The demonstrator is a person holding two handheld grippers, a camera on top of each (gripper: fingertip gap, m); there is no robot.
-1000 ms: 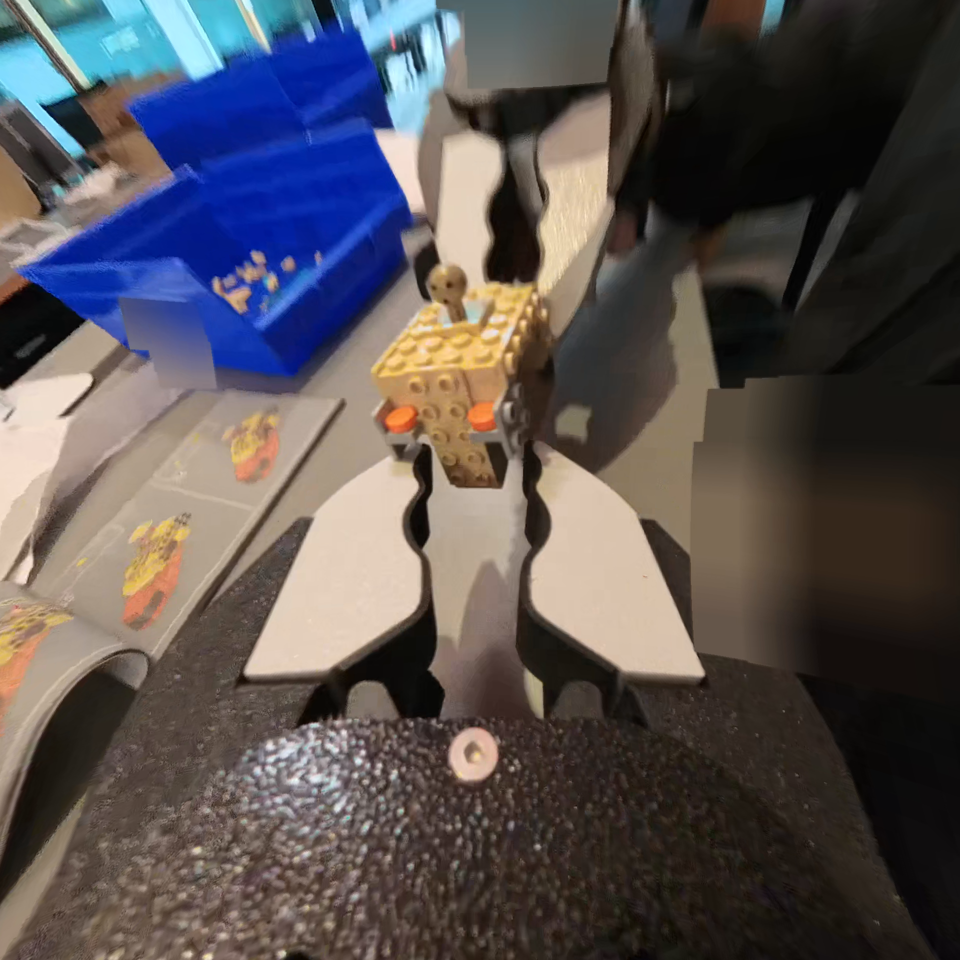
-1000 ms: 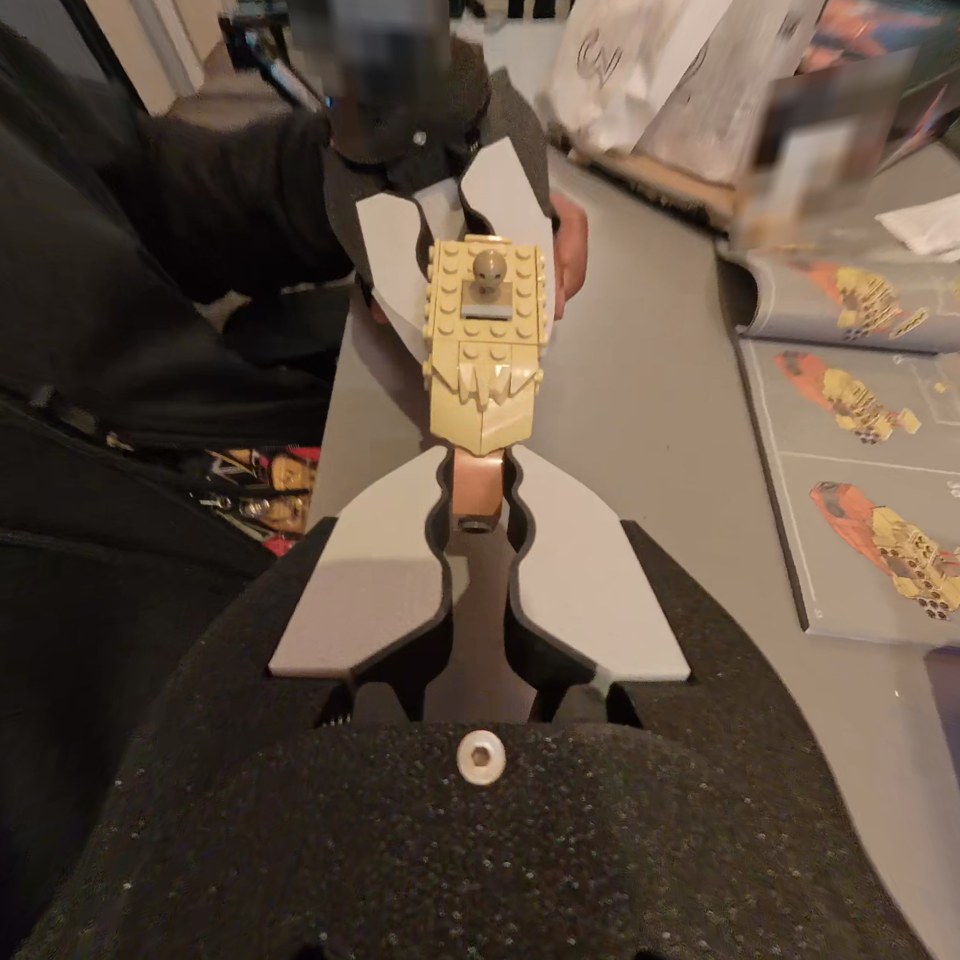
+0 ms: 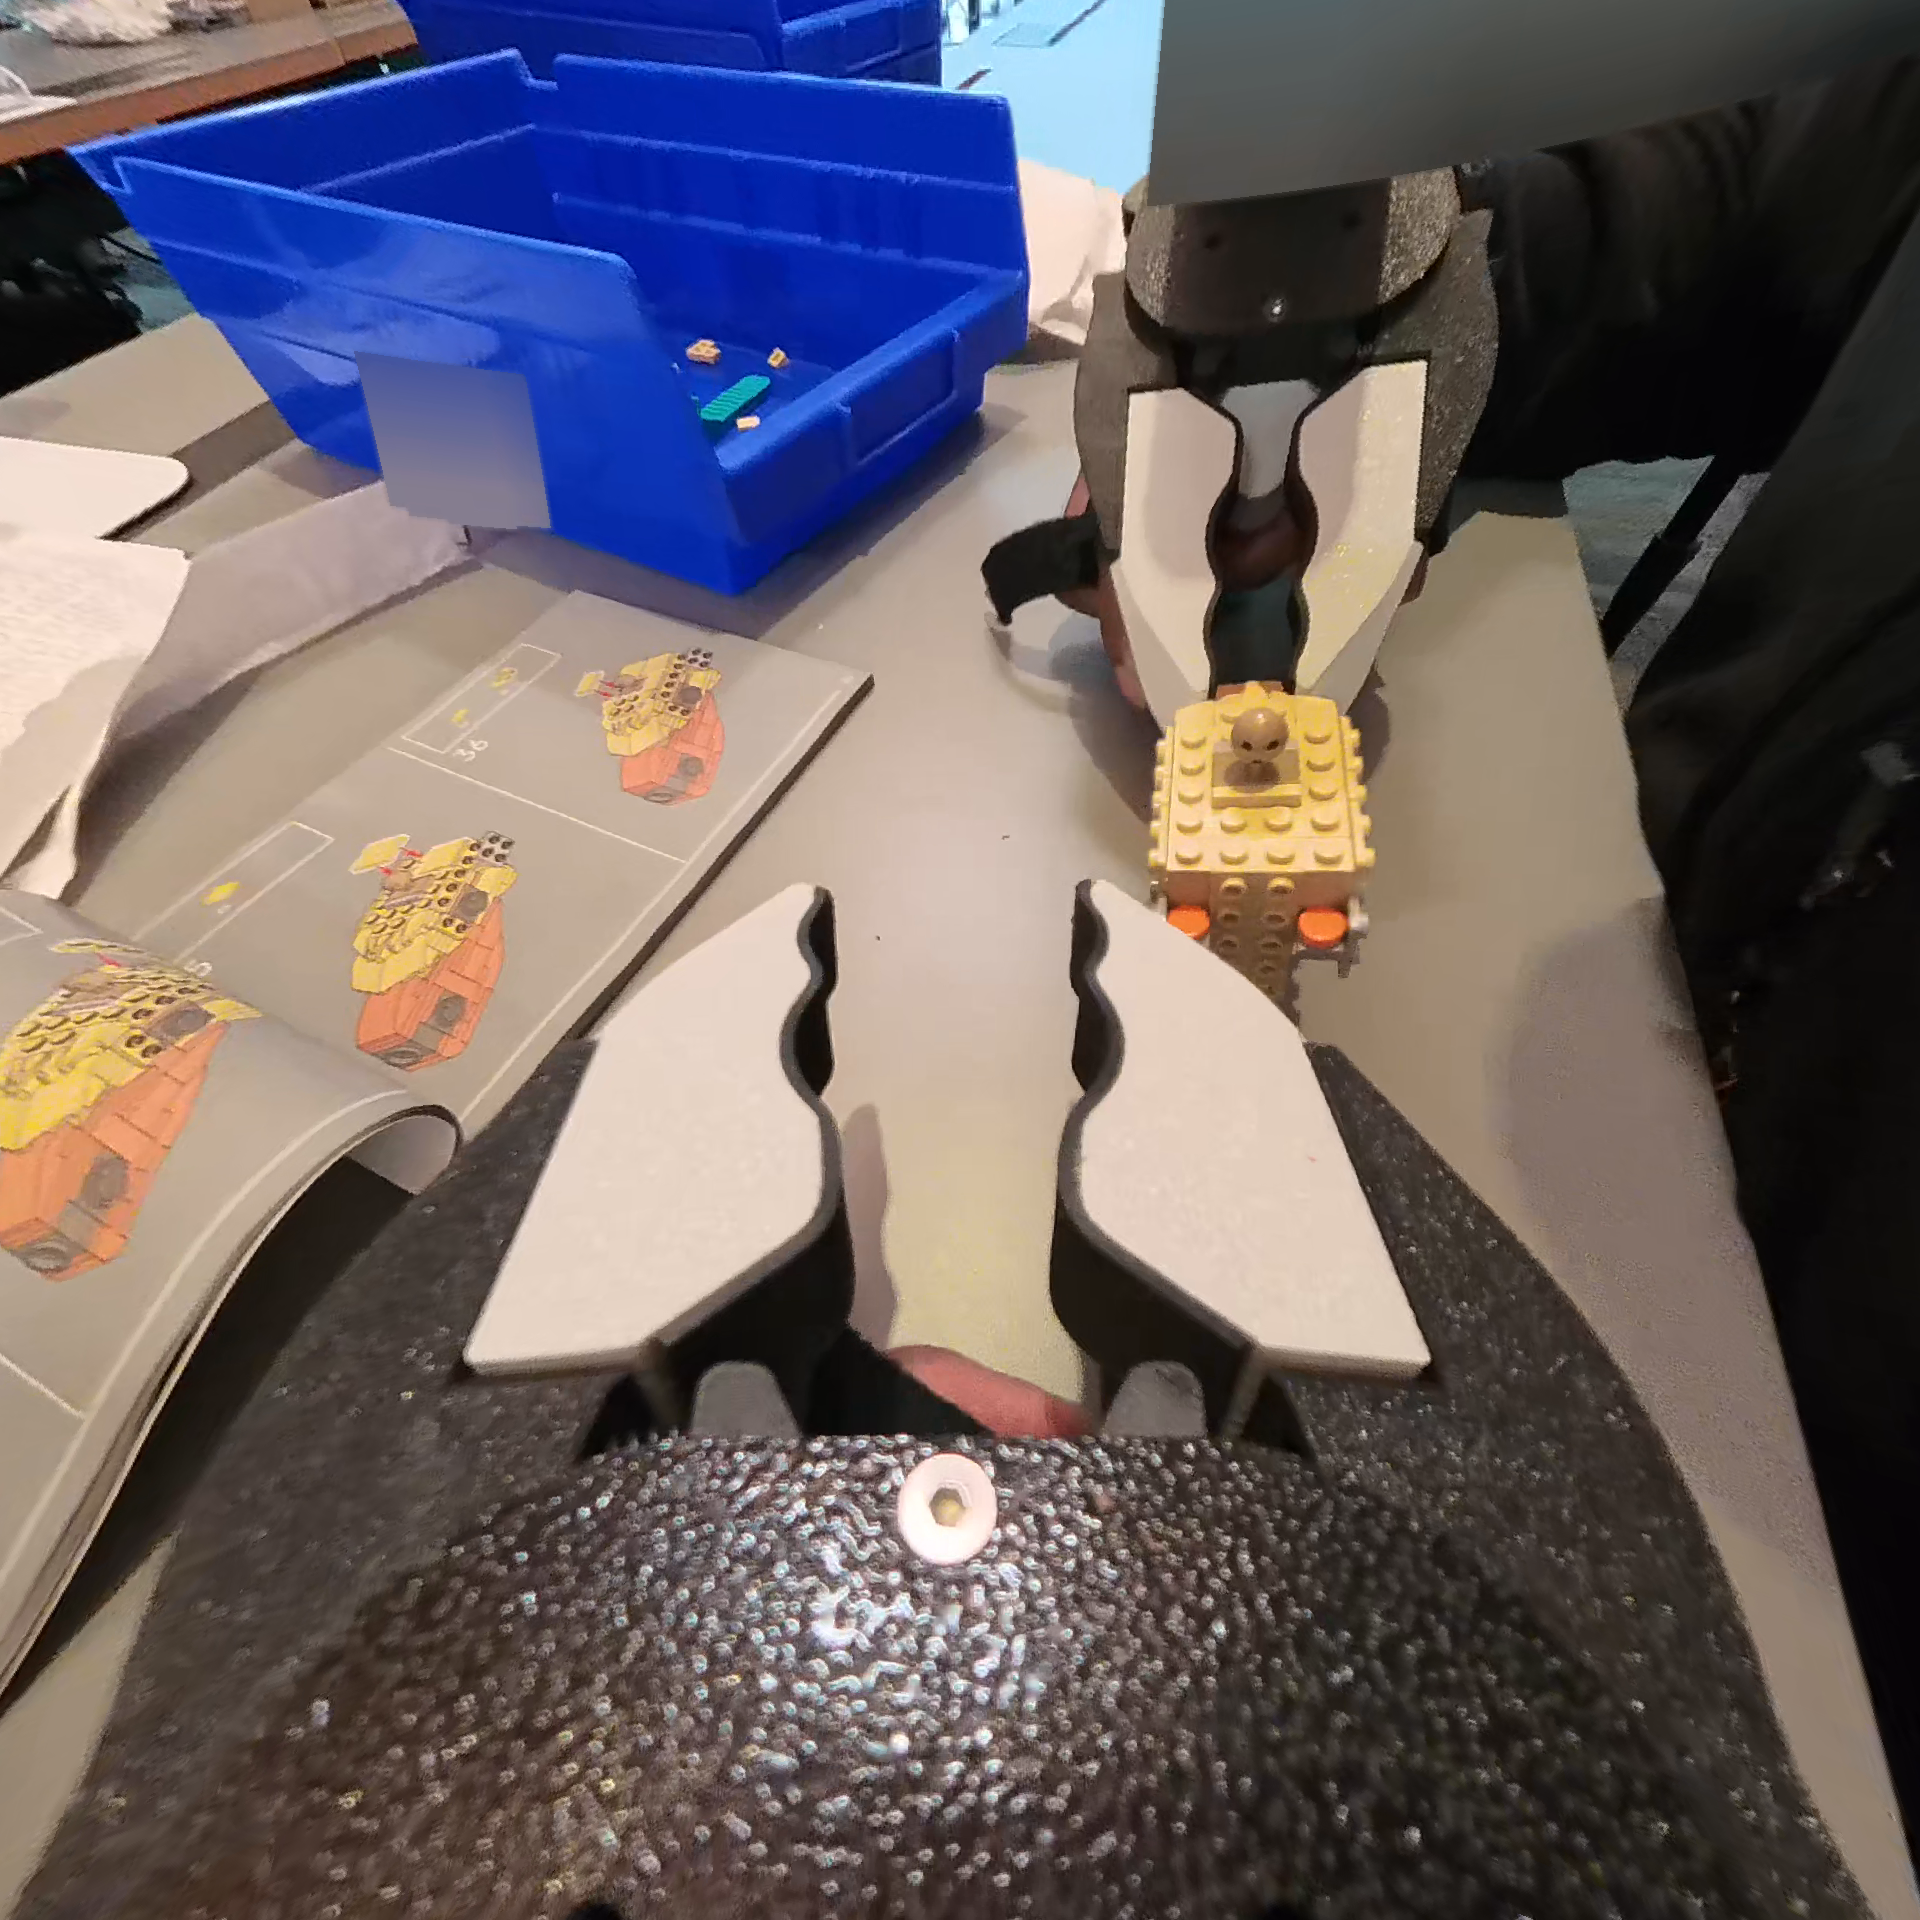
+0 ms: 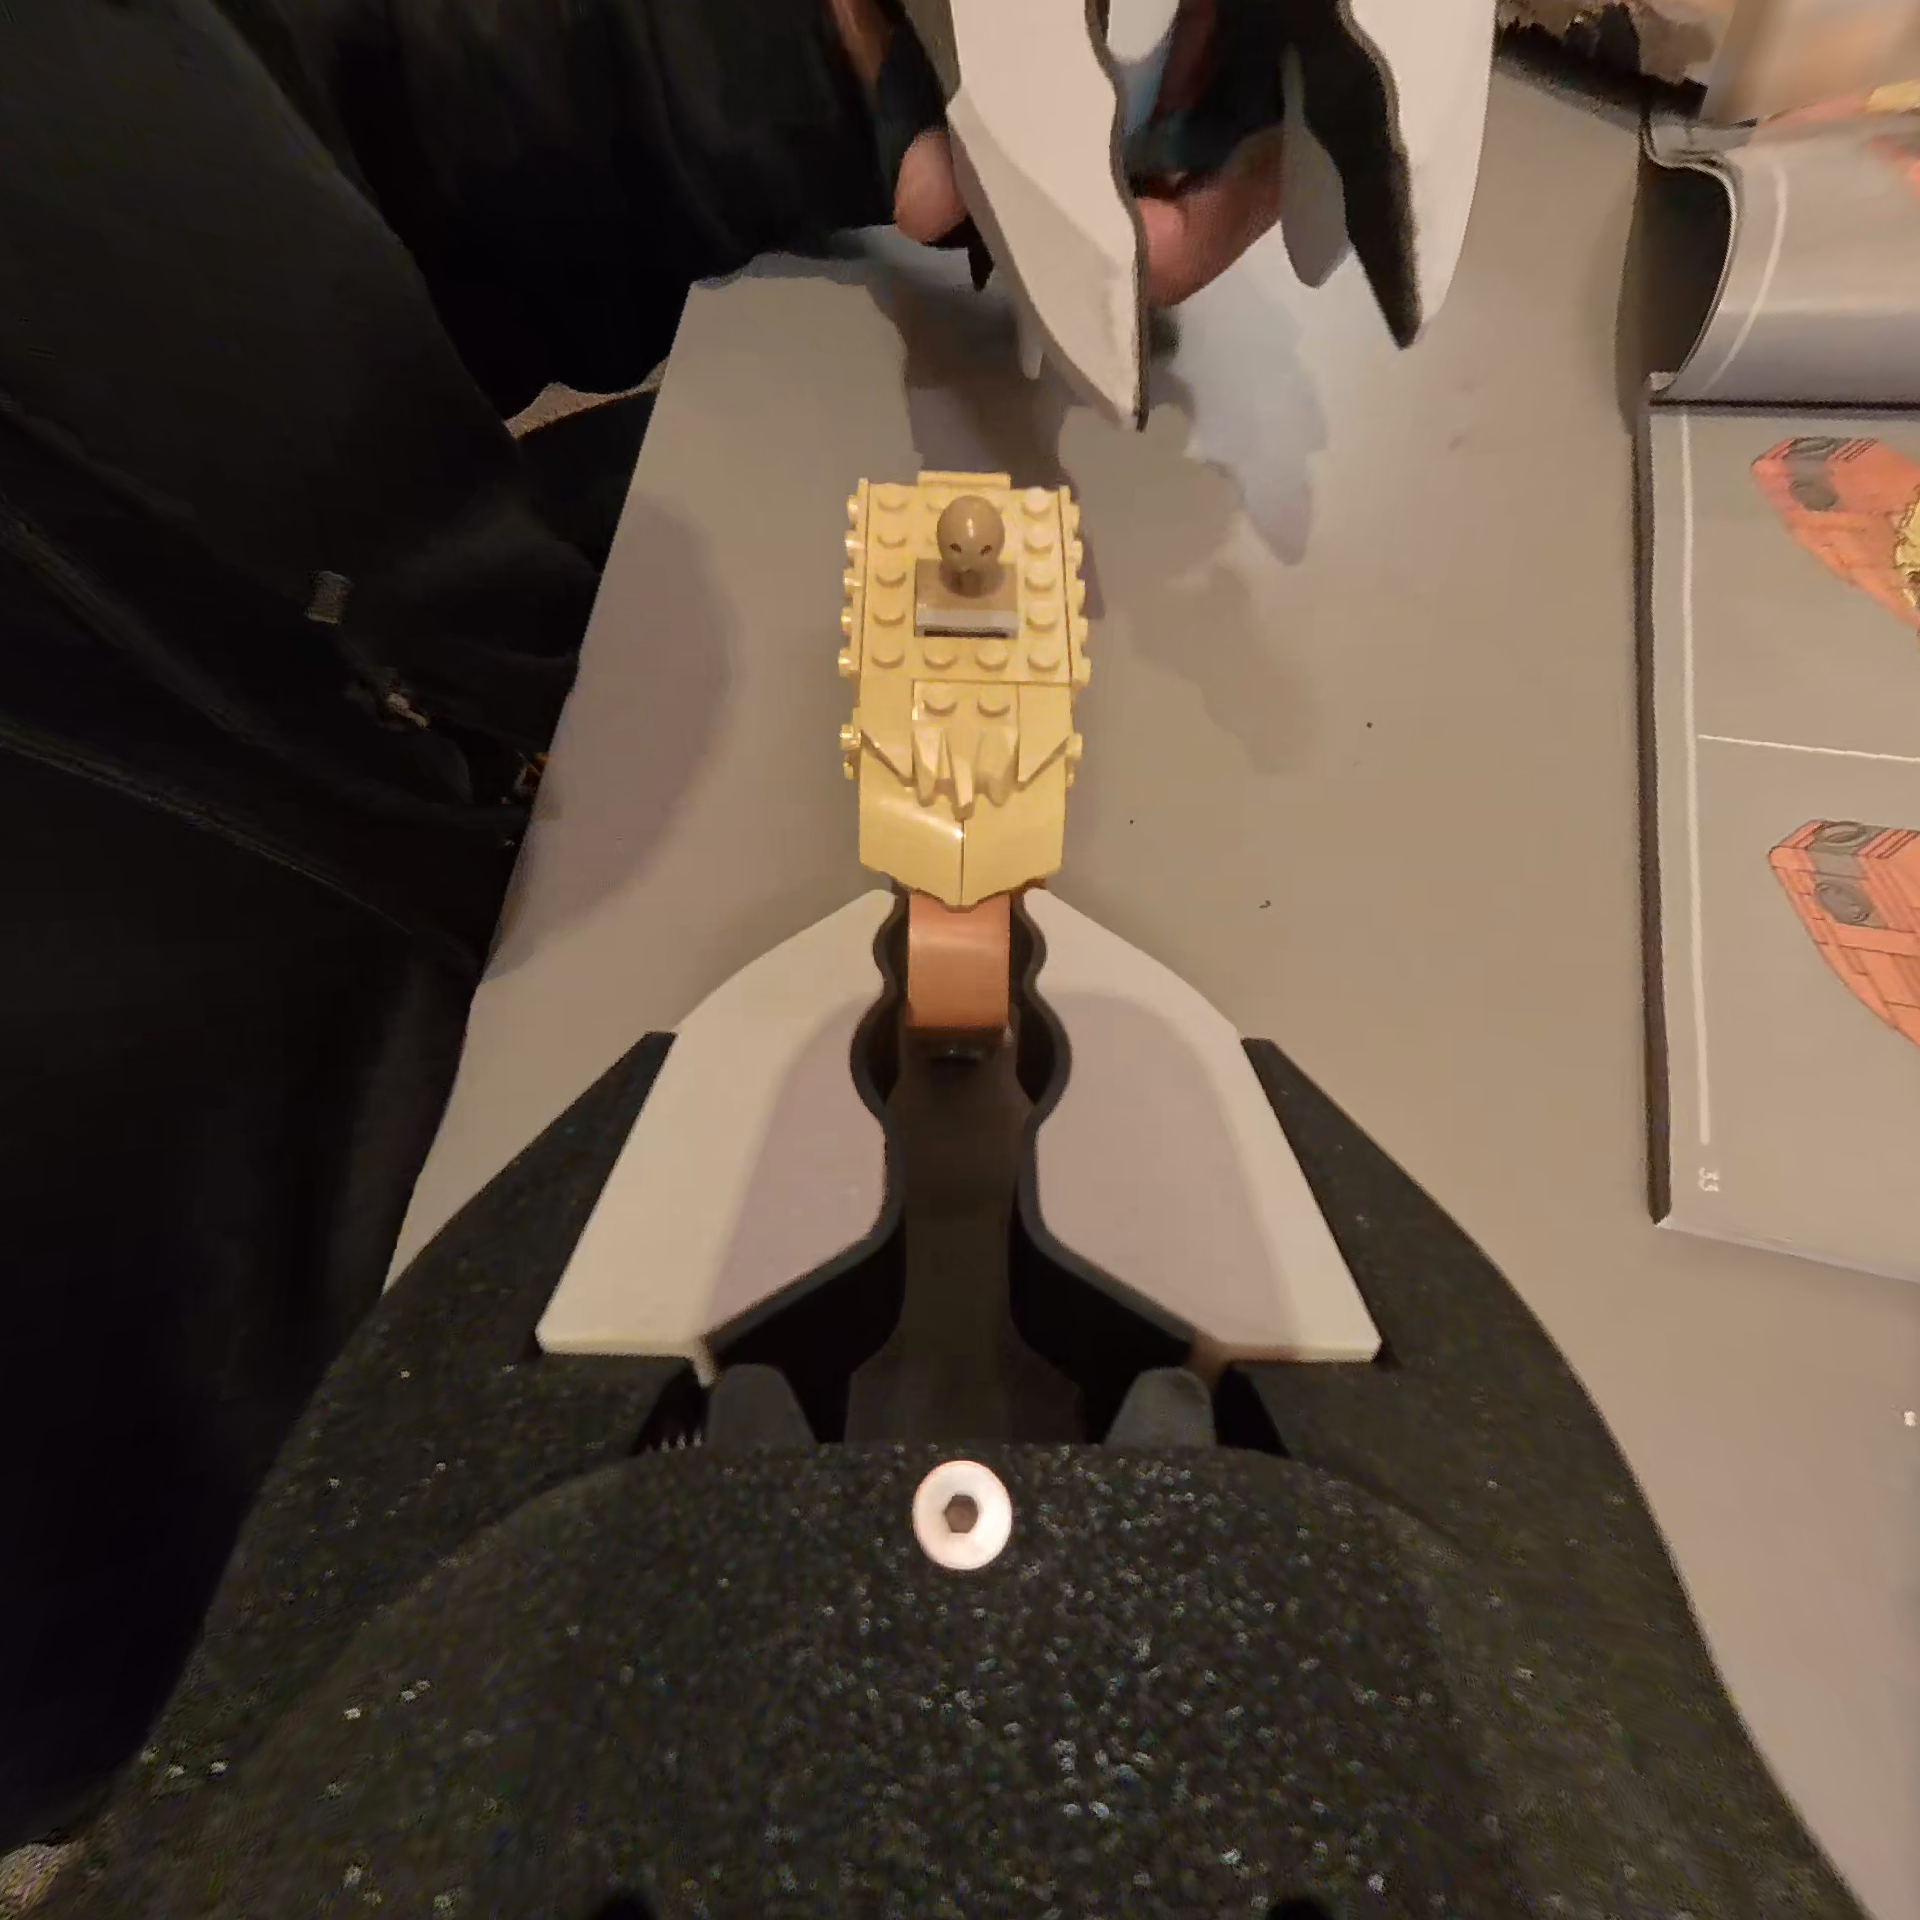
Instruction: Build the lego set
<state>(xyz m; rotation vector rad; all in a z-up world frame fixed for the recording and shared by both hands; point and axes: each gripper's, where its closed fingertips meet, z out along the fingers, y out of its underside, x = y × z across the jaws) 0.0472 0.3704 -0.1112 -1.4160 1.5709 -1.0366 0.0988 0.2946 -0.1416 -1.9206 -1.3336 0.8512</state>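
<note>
Grey and matte, the flat tabletop (image 3: 935,831) fills most of both views, with a person's dark clothing along one edge of it. At the far left in the left wrist view stand deep blue plastic storage bins (image 3: 623,312); the nearest one holds a few small loose tan pieces and one teal piece on its floor. In front of the bins lies an open grey instruction booklet (image 3: 499,852), its pages printed with yellow-and-orange model drawings, one page curling up near the camera.

The left gripper (image 3: 951,935) — black textured body, pale grey fingers — hovers over bare table with its jaws spread wide and nothing between them. The tan studded lego model (image 3: 1257,821) sits just beyond and to the right of its right fingertip, apart from it, with two orange round studs at its near end and an olive ball-topped piece standing upright on a small plate on top.

The right gripper (image 4: 956,914) faces the left one from the other side of the model. Its jaws are closed onto a curved brown piece (image 4: 958,977) that sticks out under the model's pointed sloped end, so the model is held there; whether its underside rests on the table cannot be told. A hand shows behind each gripper.
</note>
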